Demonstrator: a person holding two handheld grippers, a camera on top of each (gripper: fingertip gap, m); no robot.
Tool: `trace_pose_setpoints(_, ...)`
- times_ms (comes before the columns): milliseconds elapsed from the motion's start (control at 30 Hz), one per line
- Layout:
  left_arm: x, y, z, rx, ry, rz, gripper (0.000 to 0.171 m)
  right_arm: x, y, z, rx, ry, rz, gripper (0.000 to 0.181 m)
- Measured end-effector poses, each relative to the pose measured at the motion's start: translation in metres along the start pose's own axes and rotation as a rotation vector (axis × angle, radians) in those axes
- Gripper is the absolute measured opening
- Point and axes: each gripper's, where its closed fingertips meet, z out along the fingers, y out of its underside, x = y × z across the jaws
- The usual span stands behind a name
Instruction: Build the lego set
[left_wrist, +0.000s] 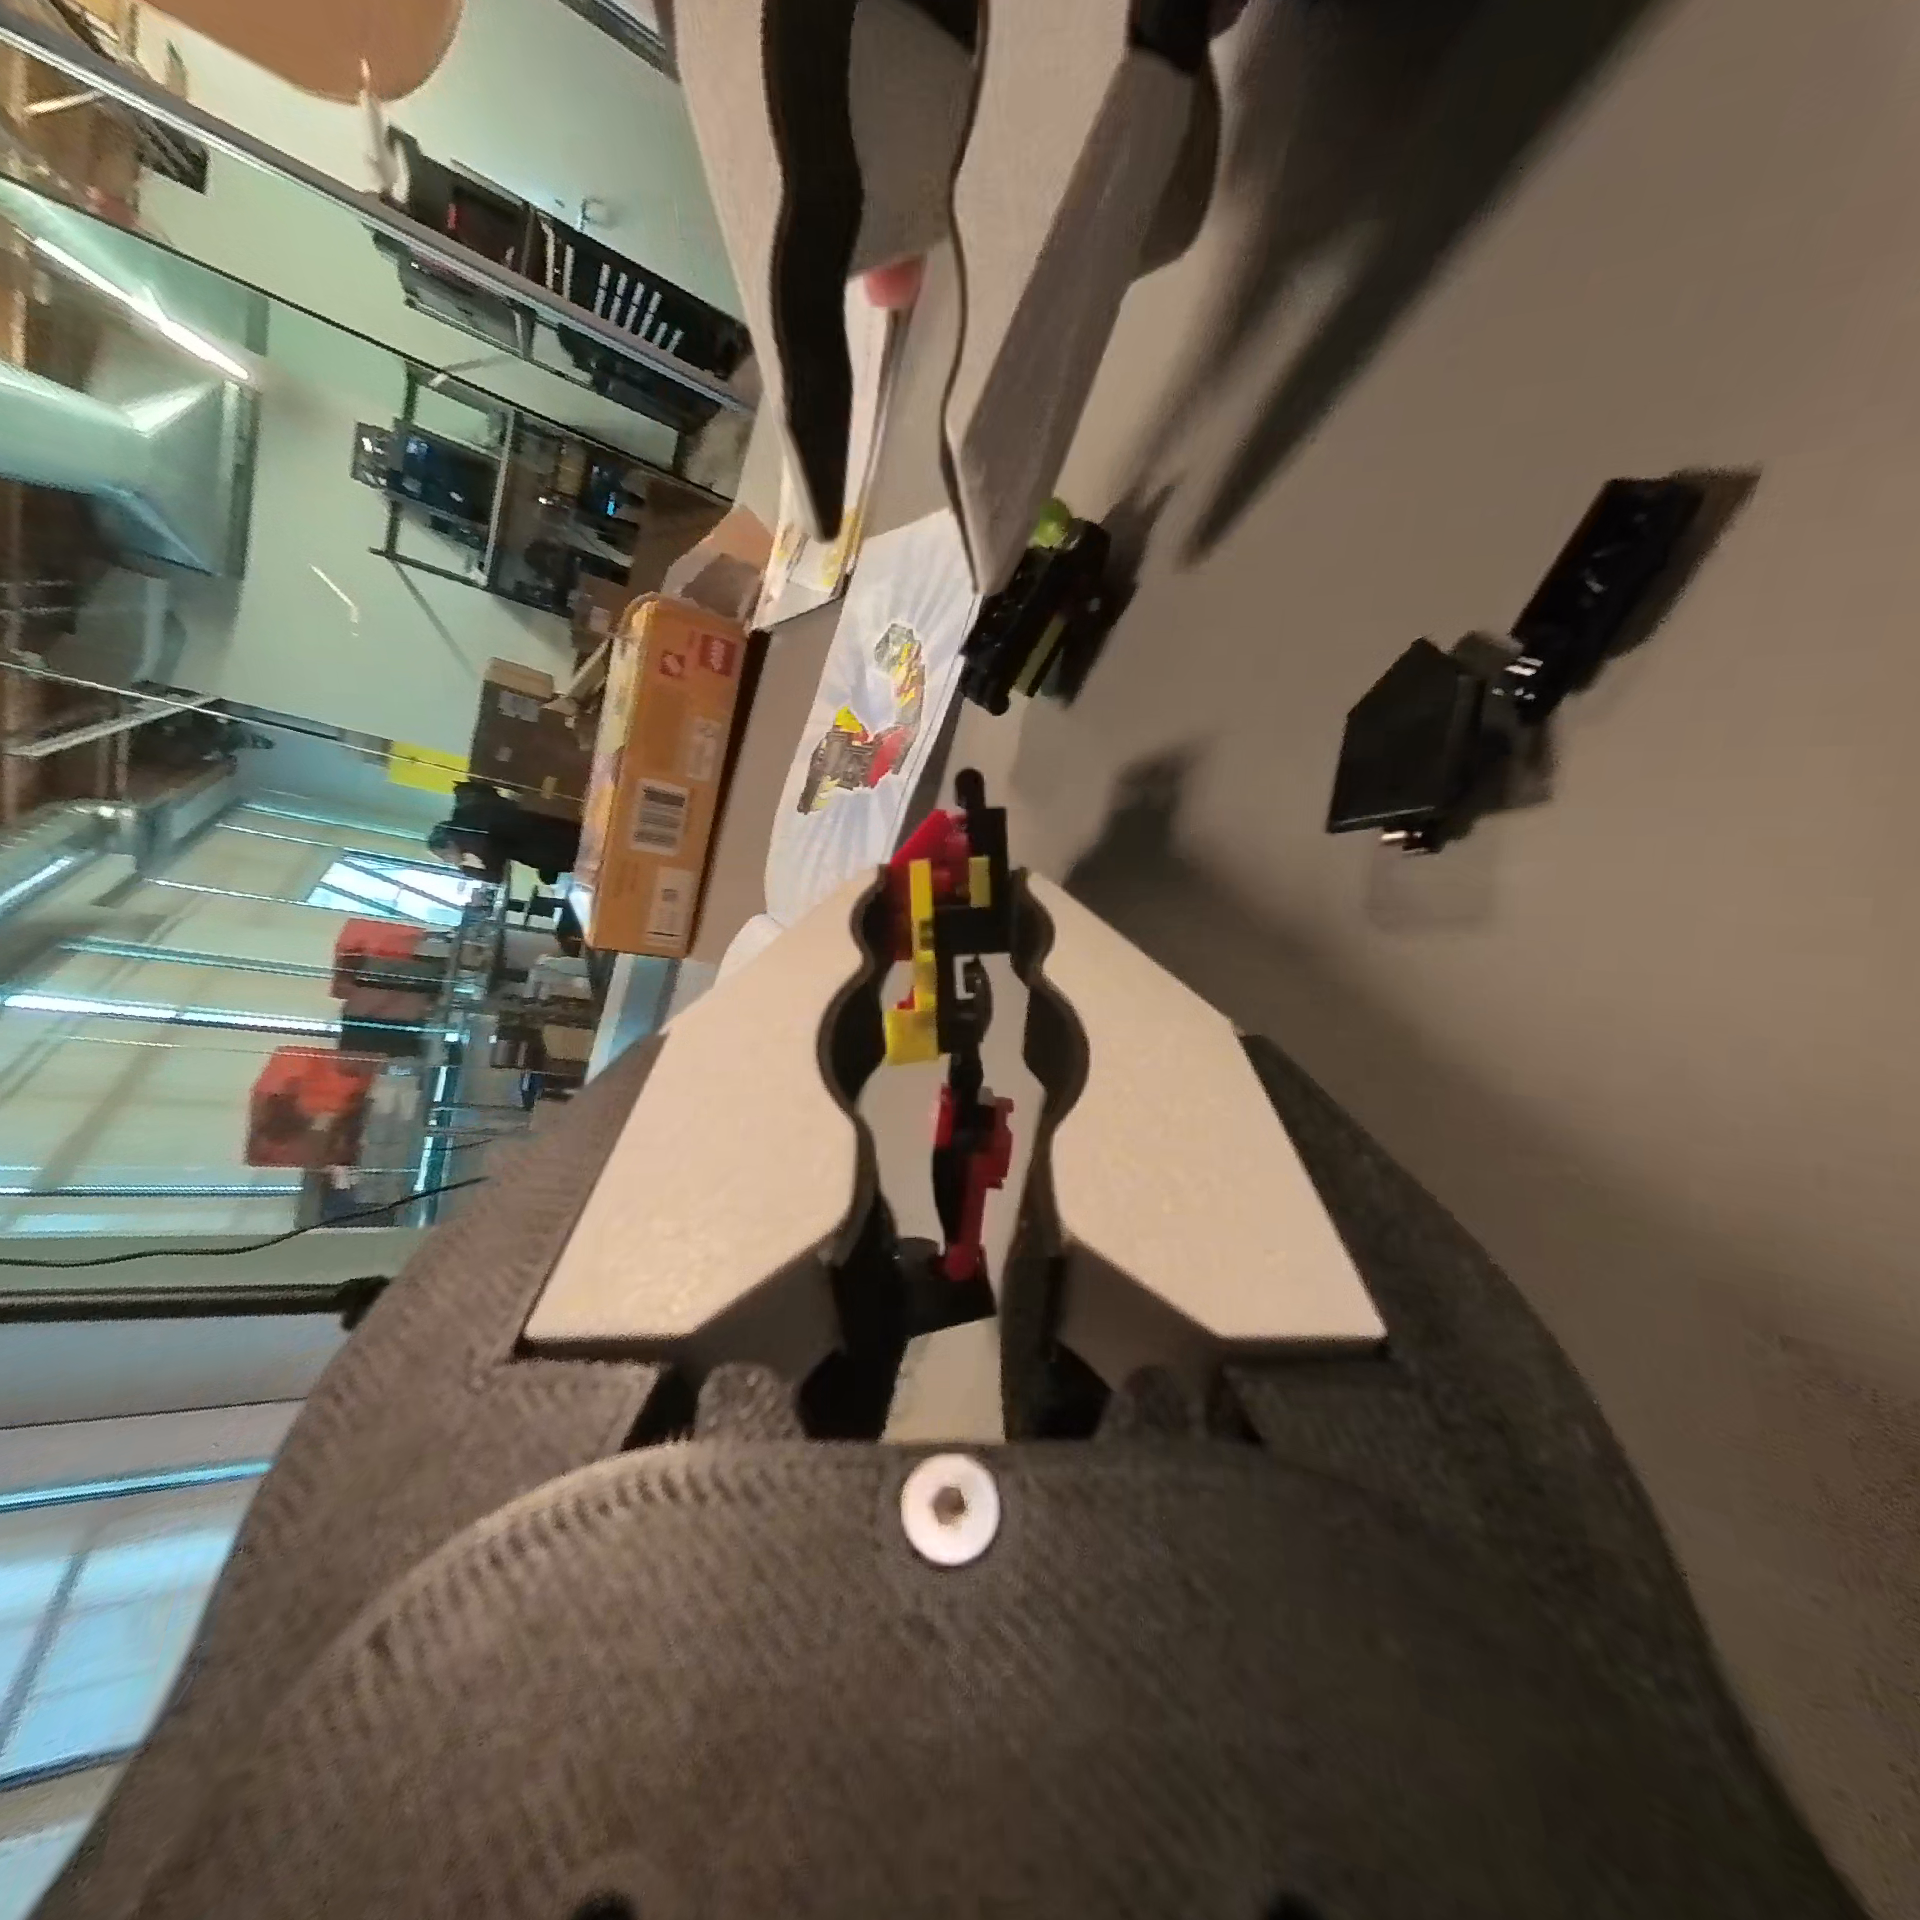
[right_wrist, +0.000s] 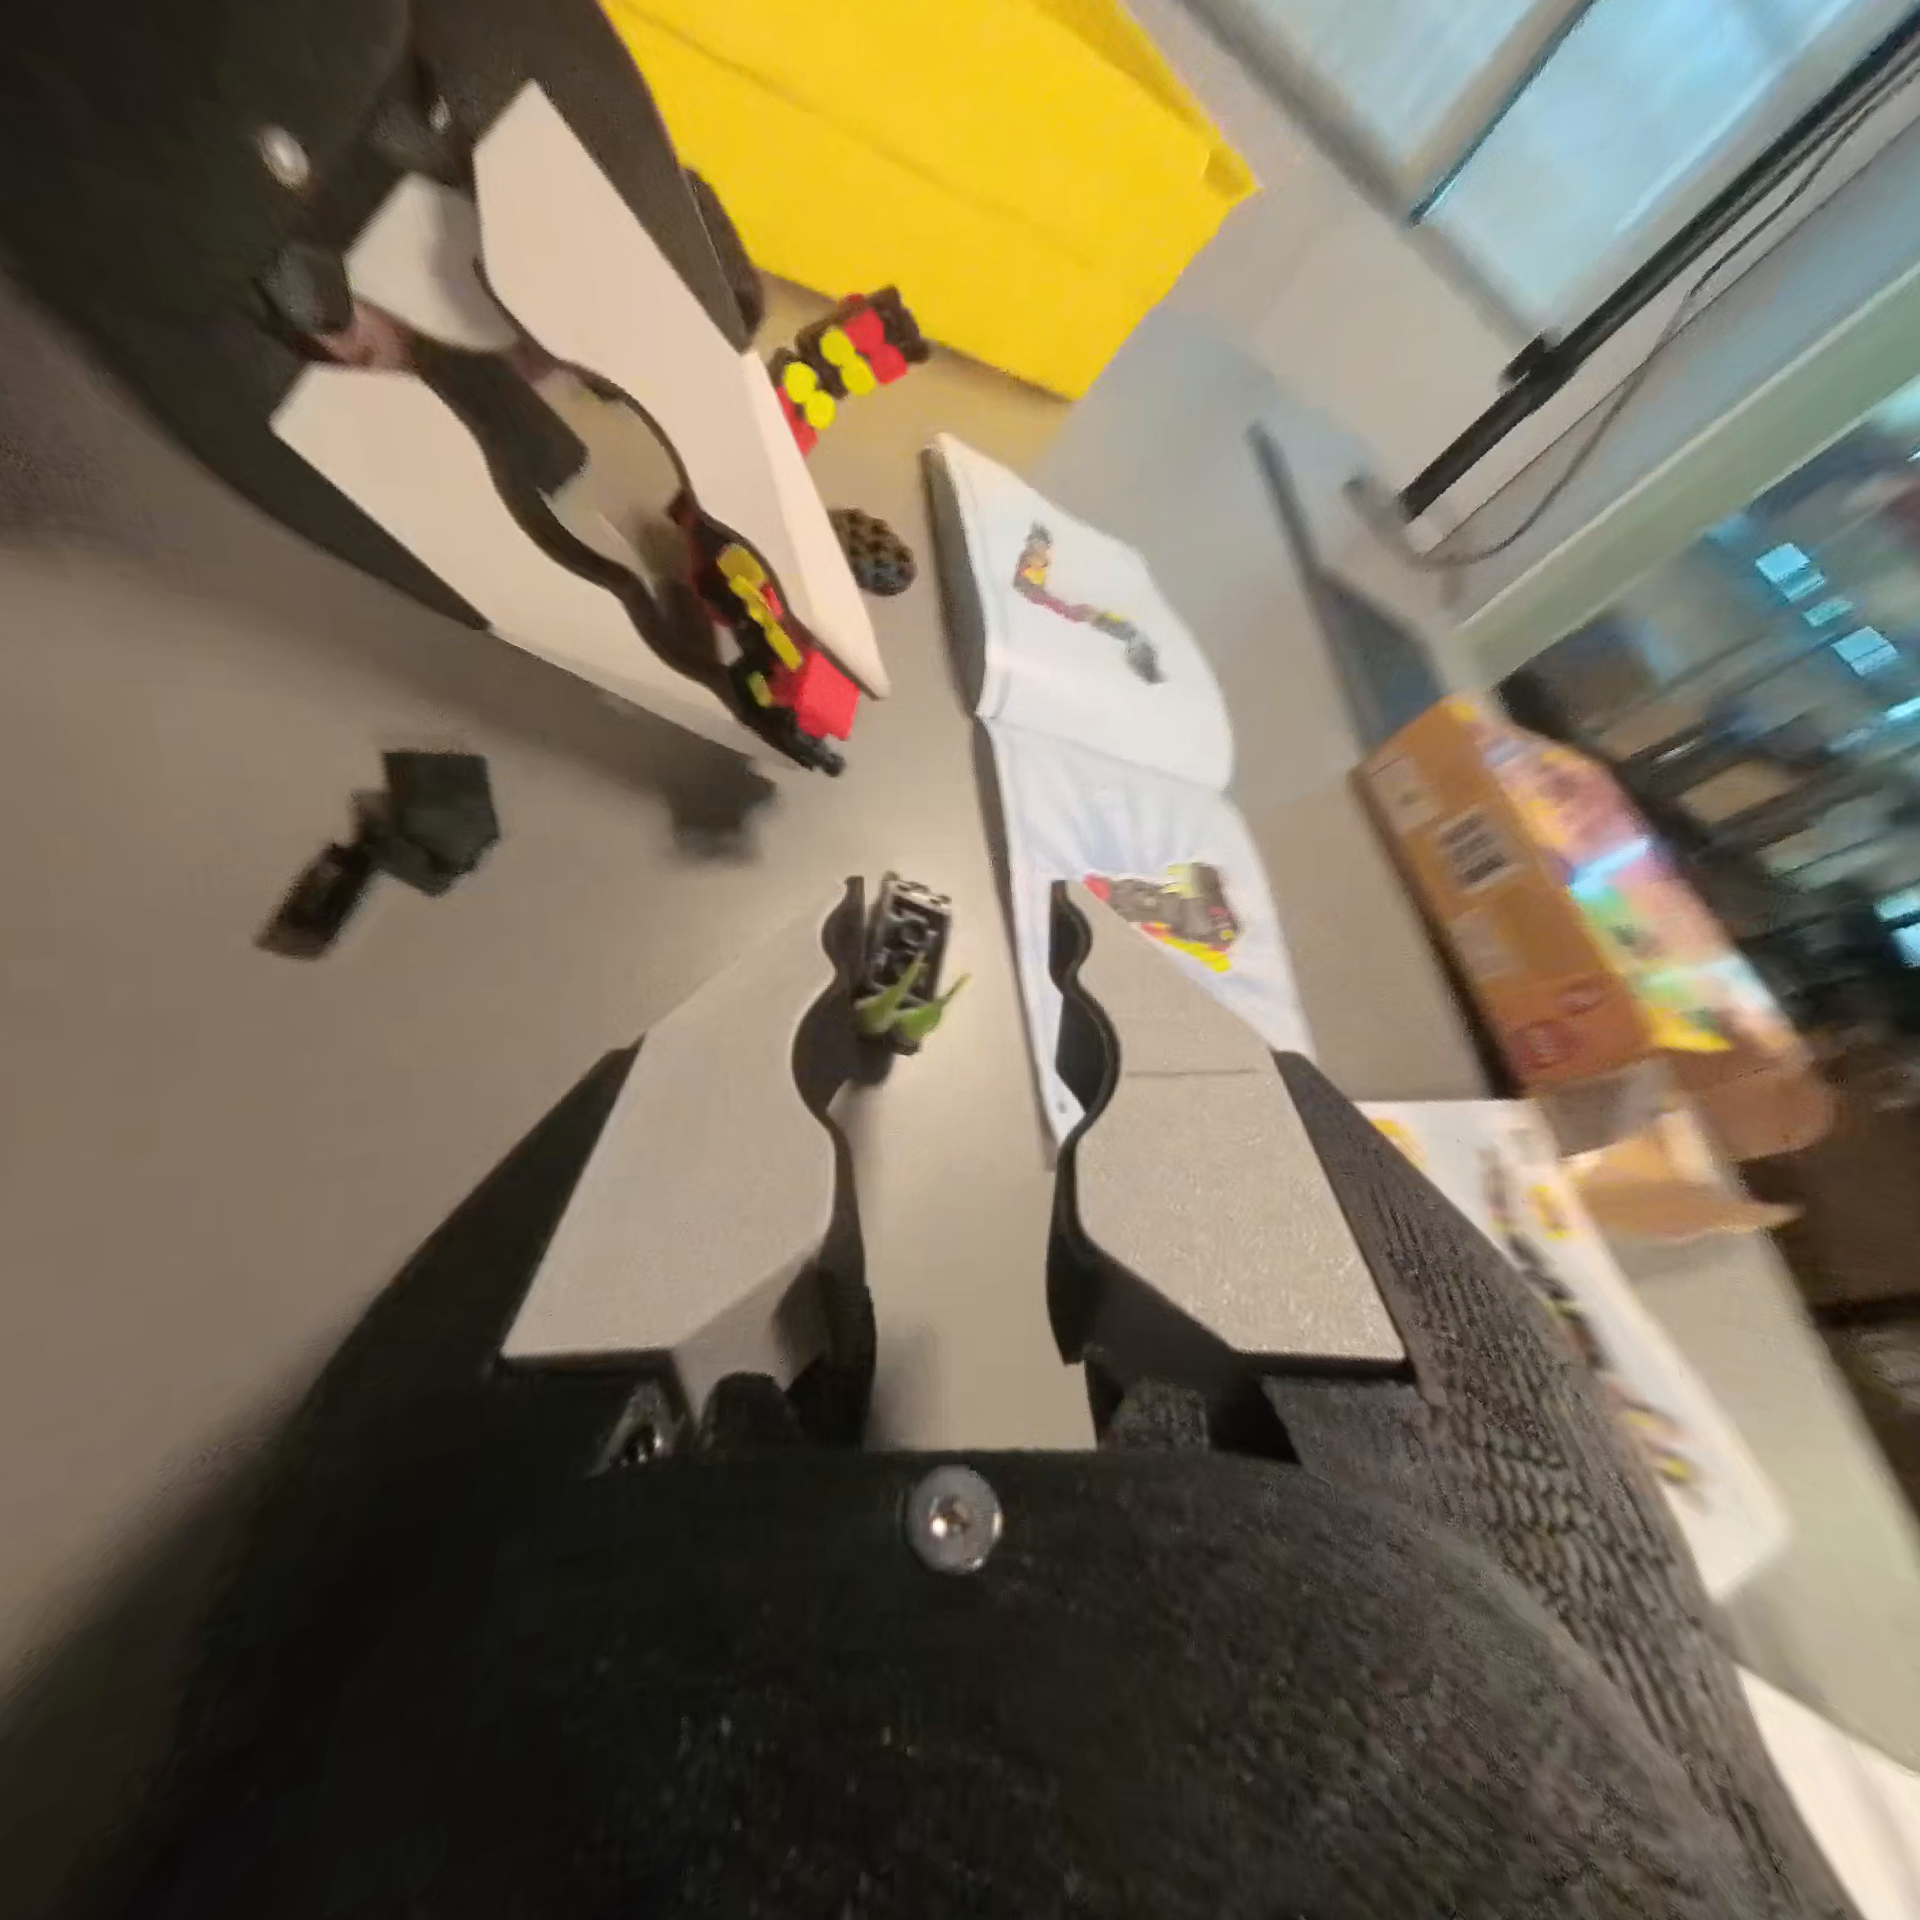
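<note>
My left gripper (left_wrist: 951, 883) is shut on a red, yellow and black lego assembly (left_wrist: 951, 956), held above the grey table. It also shows in the right wrist view (right_wrist: 821, 707) at upper left with that assembly (right_wrist: 790, 655) in its jaws. My right gripper (right_wrist: 956, 904) is open, low over the table. A small black piece with lime green spikes (right_wrist: 899, 966) lies between its fingers, close against the left finger. In the left wrist view this piece (left_wrist: 1039, 613) sits just past the right gripper's (left_wrist: 894, 499) fingertips.
An open instruction booklet (right_wrist: 1091, 644) lies beyond my right gripper, with an orange box (right_wrist: 1538, 883) to its right. A black piece (right_wrist: 395, 831) lies at left. A second red, yellow and black assembly (right_wrist: 847, 358), a round black part (right_wrist: 873, 551) and a yellow bin (right_wrist: 935, 156) are farther back. The grippers' ends are close to 6 cm from one another.
</note>
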Motion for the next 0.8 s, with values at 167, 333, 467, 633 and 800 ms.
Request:
trace_pose_setpoints(167, -0.001, -0.001, 0.001, 0.021, 0.015, -0.021, 0.02, -0.011, 0.007, 0.005, -0.107, -0.165, 0.337, 0.041)
trace_pose_setpoints(333, 0.0, -0.002, 0.002, 0.041, 0.038, -0.036, 0.02, -0.017, 0.02, 0.01, -0.224, -0.211, 0.464, 0.039)
trace_pose_setpoints(467, 0.0, -0.002, 0.003, 0.046, 0.056, -0.051, 0.02, -0.019, 0.025, 0.013, -0.287, -0.201, 0.43, 0.025)
trace_pose_setpoints(633, 0.003, -0.002, 0.001, 0.032, 0.137, -0.119, 0.02, 0.007, 0.01, 0.009, -0.295, 0.003, -0.075, 0.025)
trace_pose_setpoints(800, 0.001, -0.004, -0.008, 0.032, 0.273, -0.293, 0.02, 0.02, -0.041, 0.002, -0.104, 0.36, -0.786, 0.024)
